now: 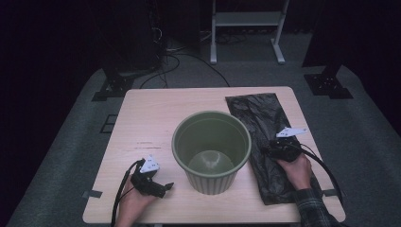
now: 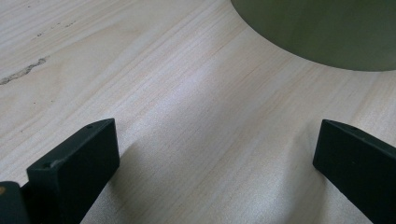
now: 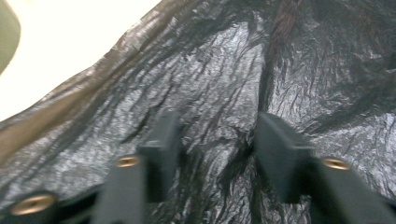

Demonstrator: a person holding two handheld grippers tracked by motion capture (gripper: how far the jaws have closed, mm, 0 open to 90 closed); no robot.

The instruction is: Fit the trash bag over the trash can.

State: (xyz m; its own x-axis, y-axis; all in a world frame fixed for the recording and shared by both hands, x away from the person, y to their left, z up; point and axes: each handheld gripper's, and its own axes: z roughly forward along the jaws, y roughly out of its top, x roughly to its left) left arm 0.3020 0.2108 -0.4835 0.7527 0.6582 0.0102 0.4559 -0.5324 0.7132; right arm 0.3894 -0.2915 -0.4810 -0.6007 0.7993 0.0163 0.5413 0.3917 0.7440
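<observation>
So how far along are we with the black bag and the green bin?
Early. The black bag lies flat on the table beside the green bin, which has no liner. The right gripper is down on the bag, plastic bunched between its part-closed jaws. The left gripper rests open near the bin. Lifting, opening and fitting remain.

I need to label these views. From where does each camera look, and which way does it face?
High view: above the near edge, facing forward and down on the table; both hands show.
Left gripper view: on the left gripper, over bare wood toward the green bin.
Right gripper view: on the right gripper, jaws on the black bag.
Shared: bin, table.
</observation>
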